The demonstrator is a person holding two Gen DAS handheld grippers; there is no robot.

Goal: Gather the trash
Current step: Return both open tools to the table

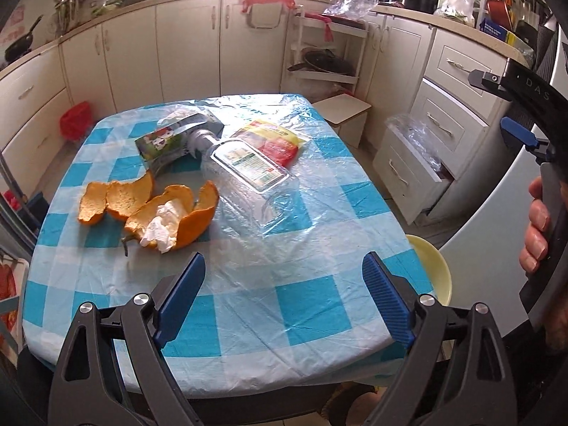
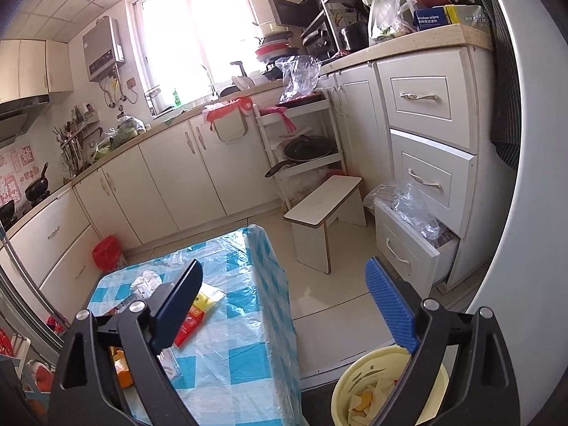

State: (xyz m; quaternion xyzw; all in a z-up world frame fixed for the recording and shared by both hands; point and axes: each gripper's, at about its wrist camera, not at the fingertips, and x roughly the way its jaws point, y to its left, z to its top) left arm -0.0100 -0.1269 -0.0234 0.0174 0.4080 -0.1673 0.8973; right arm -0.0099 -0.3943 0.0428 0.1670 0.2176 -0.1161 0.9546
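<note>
We find the left gripper point(image 1: 284, 294) over the near edge of the table point(image 1: 248, 323), jaws spread wide and empty; orange peels point(image 1: 149, 209) with a crumpled tissue point(image 1: 161, 227) lie at its 11 o'clock, a clear plastic bottle point(image 1: 245, 177) at 12, a green carton point(image 1: 167, 143) and a yellow-red wrapper point(image 1: 277, 138) beyond. The right gripper point(image 2: 284, 305) hangs past the table's right side, jaws wide, nothing held. At its 5 o'clock a pale yellow bin point(image 2: 358, 383) on the floor holds scraps.
</note>
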